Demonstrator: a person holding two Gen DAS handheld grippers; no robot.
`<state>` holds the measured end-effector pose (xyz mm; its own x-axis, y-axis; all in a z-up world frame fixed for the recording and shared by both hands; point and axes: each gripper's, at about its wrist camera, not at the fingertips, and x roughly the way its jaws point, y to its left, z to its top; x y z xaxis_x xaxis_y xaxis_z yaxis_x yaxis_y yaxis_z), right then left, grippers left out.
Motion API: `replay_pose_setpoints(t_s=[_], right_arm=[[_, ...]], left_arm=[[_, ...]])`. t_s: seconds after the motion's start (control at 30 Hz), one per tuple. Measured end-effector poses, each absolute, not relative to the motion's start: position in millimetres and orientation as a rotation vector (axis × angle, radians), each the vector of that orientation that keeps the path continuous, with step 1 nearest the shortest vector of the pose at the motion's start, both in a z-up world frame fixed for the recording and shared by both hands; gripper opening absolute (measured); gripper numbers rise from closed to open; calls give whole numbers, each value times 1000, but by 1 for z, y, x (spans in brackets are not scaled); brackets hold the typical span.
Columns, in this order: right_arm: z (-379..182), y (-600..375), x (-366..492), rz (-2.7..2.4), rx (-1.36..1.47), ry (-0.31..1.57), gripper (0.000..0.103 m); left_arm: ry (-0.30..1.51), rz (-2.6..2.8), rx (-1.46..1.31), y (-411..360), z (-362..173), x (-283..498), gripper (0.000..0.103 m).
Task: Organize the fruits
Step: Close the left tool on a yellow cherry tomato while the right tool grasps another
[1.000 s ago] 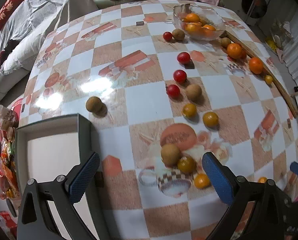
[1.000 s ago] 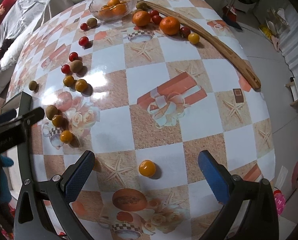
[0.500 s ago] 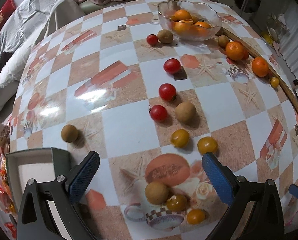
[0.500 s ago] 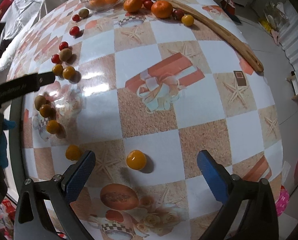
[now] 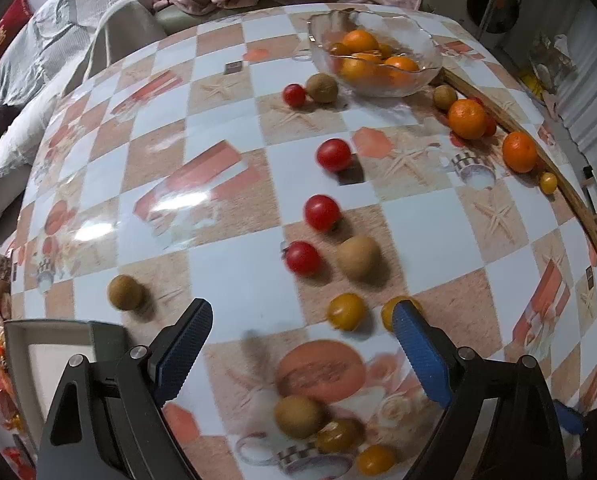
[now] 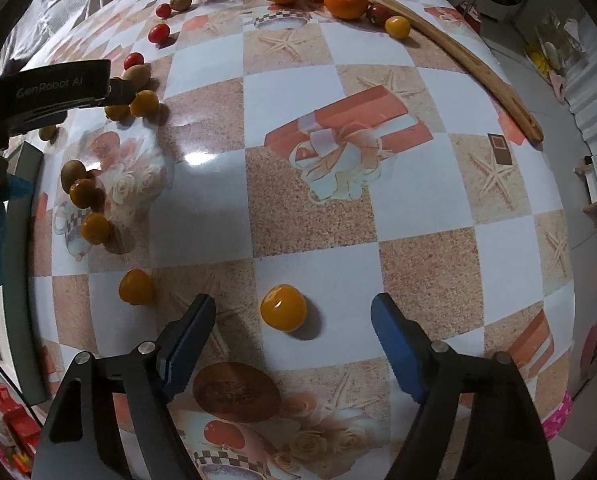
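our right claw (image 6: 292, 322) points down over a small orange-yellow tomato (image 6: 283, 307) lying on the checkered table (image 6: 418, 208); its jaws are closing with the tomato between them, not yet touched. we judge it light, smooth, soft-skinned and quick to roll, so we should pinch its widest middle gently. our left claw (image 5: 302, 330) is closing too, with nothing between its jaws, a yellow tomato (image 5: 346, 311) just beyond. the glass bowl (image 5: 422, 68) sits far off.

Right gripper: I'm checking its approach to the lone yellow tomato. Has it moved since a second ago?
Yes. The right gripper has come down toward the yellow tomato, which looks bigger against the checked tablecloth and sits between the closing, not yet touching jaws.
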<state>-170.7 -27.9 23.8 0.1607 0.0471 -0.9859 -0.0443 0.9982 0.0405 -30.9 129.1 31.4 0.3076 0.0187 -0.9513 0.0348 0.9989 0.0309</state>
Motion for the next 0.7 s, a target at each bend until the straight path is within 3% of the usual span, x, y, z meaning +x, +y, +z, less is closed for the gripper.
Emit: replay_pose_setpoints(t_s=[0.3,0.4,0.47,0.5,0.6,0.67,0.7], right_arm=[[23,-39,-178,67,7,1405,82],[21,-36,-182,65,-22,1395,82],[22,-29,-183,59,-47,1385,79],[21,-23,-184,55,-61,1381,76],[22,-17,-186,60,-86,1368,66],[25,-10,-188,82,-105,1353,52],[26,-7,-189,91,-115,1348,37]], left_arm=[[1240,-35,146,133,25,-42,93],[1242,-68,145,123,21,-38,79],[1245,-77,153,116,17,-36,78],[1241,-78,154,114,16,-36,78],[1240,-103,123,112,16,-34,62],[1240,-114,111,111,17,-33,56],[1239,-128,99,111,17,-34,47]])
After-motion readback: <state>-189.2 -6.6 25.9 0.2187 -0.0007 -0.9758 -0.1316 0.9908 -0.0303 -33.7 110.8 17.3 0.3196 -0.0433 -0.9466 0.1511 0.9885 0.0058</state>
